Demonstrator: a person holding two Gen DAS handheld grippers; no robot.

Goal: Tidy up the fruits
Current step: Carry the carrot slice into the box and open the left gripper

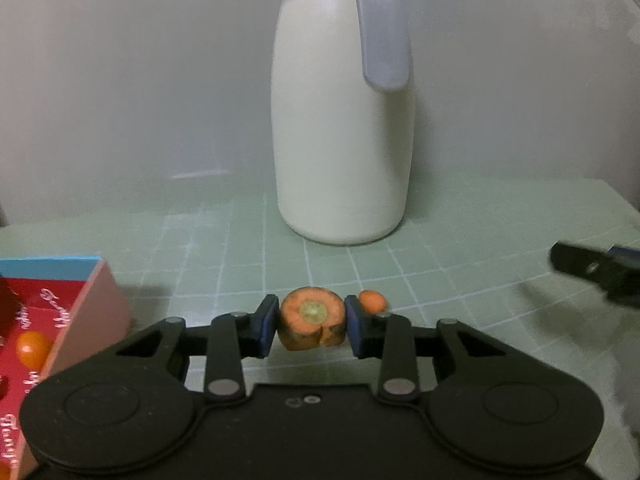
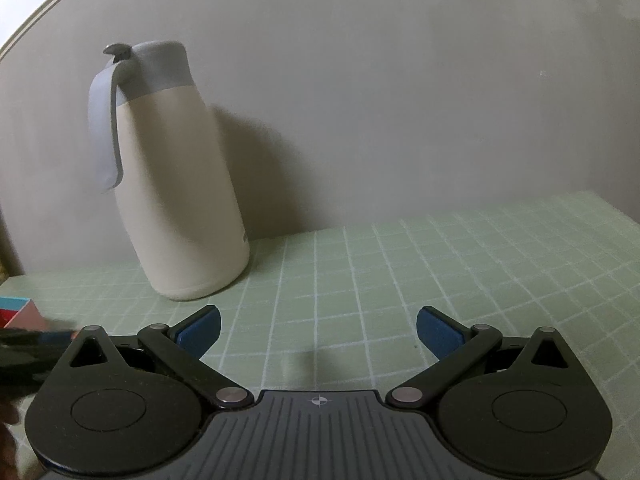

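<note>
In the left wrist view my left gripper (image 1: 312,325) is shut on a thick carrot piece (image 1: 312,322), its cut top with a green core facing the camera, blue pads pressing both sides. A small orange carrot bit (image 1: 373,301) lies on the mat just past the right pad. At the left stands a red box (image 1: 44,320) with a blue rim, holding a small orange fruit (image 1: 32,347). My right gripper (image 2: 318,330) stands open over the bare green mat with nothing between its fingers; its dark tip (image 1: 592,270) shows at the right edge of the left wrist view.
A tall cream jug (image 1: 340,140) with a grey lid and handle stands at the back against the grey wall, also seen as the jug (image 2: 180,200) at left. The green gridded mat (image 2: 440,280) covers the table. The red box corner (image 2: 20,312) peeks in at far left.
</note>
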